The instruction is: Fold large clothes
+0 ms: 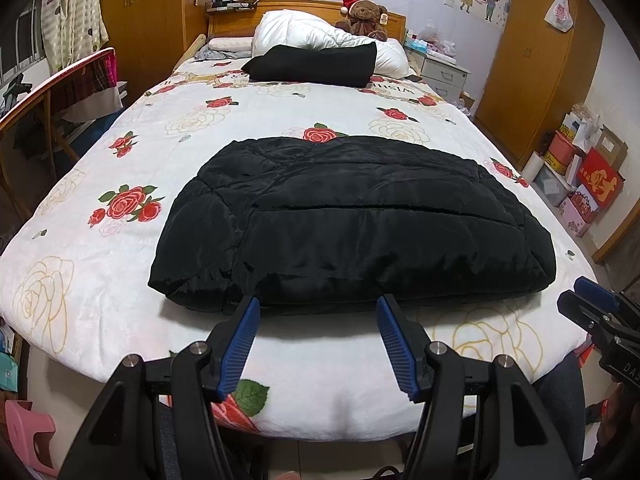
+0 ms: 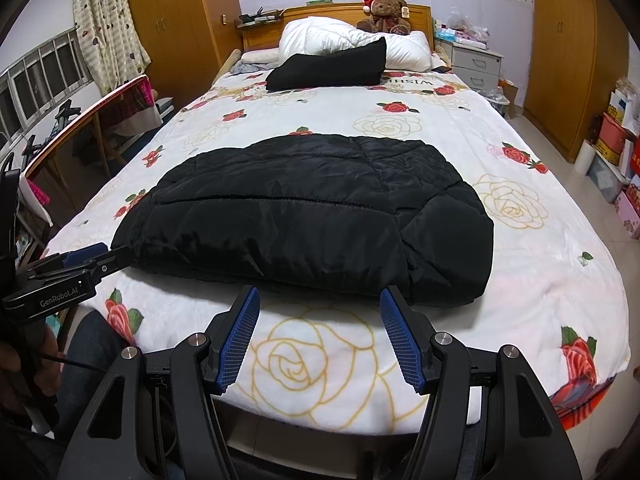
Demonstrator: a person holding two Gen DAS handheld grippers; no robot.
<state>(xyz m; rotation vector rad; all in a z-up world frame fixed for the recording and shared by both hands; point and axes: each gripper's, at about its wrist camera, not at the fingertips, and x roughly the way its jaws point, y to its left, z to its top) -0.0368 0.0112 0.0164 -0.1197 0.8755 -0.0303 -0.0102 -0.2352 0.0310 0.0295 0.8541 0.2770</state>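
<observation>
on the far left of the left wrist view a wooden-framed table with a red edge [image 1: 52, 80] stands beside the bed, with a patterned curtain [image 1: 76, 12] hanging behind it and a pink plastic stool [image 1: 28, 436] on the floor below. the bed with its white rose-printed blanket [image 1: 100, 280] fills the middle of both views. the left hand-held gripper [image 1: 318, 300] hangs over the bed's near edge with its blue-padded jaws standing wide apart and nothing between them; its fingertips sit just at the near edge of the black quilted padded jacket [image 1: 352, 224], though whether they touch it is not clear. that jacket lies folded into a thick, roughly rectangular bundle flat on the blanket, in the near half of the bed and about centred across it. further up the bed a smaller folded black garment [image 1: 316, 66] leans on a white puffy duvet [image 1: 320, 34], and a brown teddy bear in a red santa hat [image 1: 366, 16] sits against the wooden headboard [image 1: 304, 5]. to the right, the right hand-held gripper [image 2: 318, 294] is likewise spread wide and empty, its tips just short of the jacket's near right part, over a gold-outlined rose on the blanket. right of the bed stand a grey bedside drawer unit [image 2: 476, 66], a tall wooden wardrobe [image 2: 560, 52] and stacked coloured boxes [image 2: 616, 148] on the tiled floor.
</observation>
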